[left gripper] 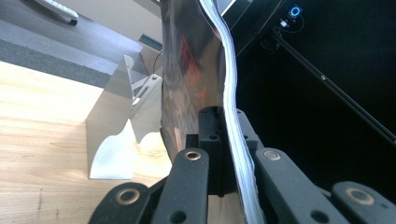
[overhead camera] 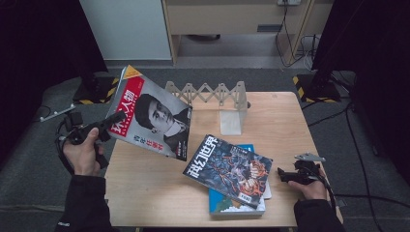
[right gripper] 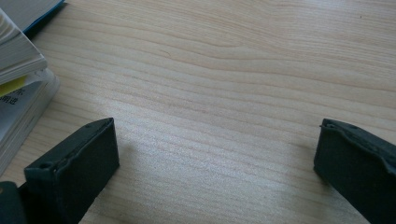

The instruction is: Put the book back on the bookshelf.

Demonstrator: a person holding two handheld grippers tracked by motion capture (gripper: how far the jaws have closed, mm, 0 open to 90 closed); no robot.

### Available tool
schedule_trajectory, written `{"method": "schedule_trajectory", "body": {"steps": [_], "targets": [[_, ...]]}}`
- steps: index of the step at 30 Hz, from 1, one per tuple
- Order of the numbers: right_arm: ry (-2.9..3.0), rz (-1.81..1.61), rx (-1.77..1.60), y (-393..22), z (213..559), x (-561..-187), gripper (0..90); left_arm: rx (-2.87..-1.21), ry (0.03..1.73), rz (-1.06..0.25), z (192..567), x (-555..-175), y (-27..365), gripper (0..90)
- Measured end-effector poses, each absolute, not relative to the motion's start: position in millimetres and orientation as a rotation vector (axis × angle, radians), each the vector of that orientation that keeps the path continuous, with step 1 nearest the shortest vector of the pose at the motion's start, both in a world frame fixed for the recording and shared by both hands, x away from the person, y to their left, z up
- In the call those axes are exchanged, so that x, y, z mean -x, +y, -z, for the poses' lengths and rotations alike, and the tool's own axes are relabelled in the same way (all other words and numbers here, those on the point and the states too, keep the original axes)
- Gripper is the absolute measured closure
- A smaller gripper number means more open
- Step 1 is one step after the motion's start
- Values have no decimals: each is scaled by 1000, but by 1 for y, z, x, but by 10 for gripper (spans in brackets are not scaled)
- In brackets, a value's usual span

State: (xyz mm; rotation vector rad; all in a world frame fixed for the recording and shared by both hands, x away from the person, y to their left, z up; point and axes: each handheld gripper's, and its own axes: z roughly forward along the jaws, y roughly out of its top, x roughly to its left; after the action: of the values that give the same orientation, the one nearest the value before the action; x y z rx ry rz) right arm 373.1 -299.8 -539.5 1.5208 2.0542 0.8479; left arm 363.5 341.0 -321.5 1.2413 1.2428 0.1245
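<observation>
My left gripper (overhead camera: pixel 113 120) is shut on the edge of a red-and-grey magazine with a portrait on its cover (overhead camera: pixel 152 116), held tilted in the air over the table's left side. In the left gripper view the magazine (left gripper: pixel 205 70) stands edge-on between the black jaws of that gripper (left gripper: pixel 223 140). A dark illustrated magazine (overhead camera: pixel 228 169) lies on a blue book (overhead camera: pixel 251 207) at the front middle of the table. My right gripper (overhead camera: pixel 284 175) rests low at the table's right front, beside that stack. Its jaws stand wide apart over bare wood in the right gripper view (right gripper: pixel 215 168), open and holding nothing.
A white metal bookend (overhead camera: pixel 231 121) stands at the back middle of the wooden table (overhead camera: pixel 280 125), with an expanding wooden rack (overhead camera: pixel 205 93) behind it. The bookend (left gripper: pixel 119 135) is left of the held magazine in the left gripper view. The stack's page edges (right gripper: pixel 21 88) lie at the right gripper's left.
</observation>
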Motion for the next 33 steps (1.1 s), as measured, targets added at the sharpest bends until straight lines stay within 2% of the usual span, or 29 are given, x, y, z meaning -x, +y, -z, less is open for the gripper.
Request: {"method": "schedule_trajectory", "body": {"steps": [11, 33], "targets": [[2054, -848, -1521, -300, 540, -373, 2, -1268, 1287, -191, 320, -377, 340, 860], [2054, -848, -1521, -300, 540, -373, 1, -1390, 1352, -378, 305, -426, 304, 861]]}}
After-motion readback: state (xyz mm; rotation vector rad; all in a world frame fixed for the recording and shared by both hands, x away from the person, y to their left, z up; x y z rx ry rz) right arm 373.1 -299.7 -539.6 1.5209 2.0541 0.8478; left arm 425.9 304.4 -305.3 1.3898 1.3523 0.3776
